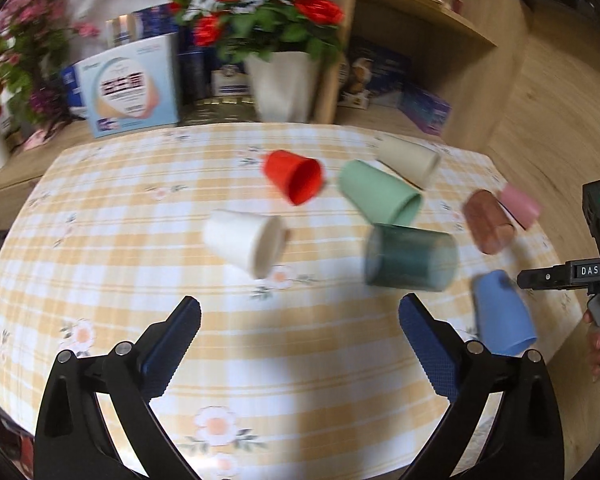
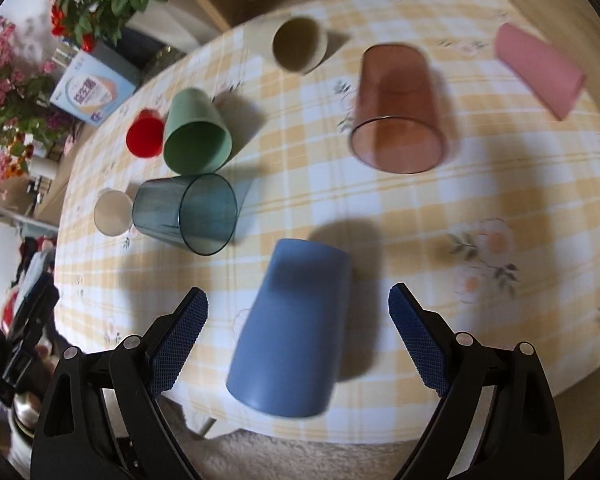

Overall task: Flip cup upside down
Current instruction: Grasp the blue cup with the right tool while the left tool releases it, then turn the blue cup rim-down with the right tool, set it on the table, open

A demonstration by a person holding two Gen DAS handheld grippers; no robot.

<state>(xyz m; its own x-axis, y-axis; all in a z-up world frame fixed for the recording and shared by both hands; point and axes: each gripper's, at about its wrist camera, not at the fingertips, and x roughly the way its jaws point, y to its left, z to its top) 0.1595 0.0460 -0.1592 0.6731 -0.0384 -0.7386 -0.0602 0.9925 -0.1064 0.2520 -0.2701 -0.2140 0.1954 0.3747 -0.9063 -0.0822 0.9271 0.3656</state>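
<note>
Blue cup (image 2: 290, 326) on side between wide-spread right gripper (image 2: 298, 312) fingers, long axis near-far, rim nearest. Left gripper (image 1: 300, 322) wide, empty, farther off.

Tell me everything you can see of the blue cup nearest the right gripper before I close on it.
The blue cup is opaque, matte, plastic-looking and tapered, with no handle. It lies on its side on the yellow checked tablecloth near the table's front edge, wide end nearest the camera, narrow base pointing away. It casts a shadow to its right. The right gripper is open, its fingers either side of the cup without touching. No other cup touches it.
</note>
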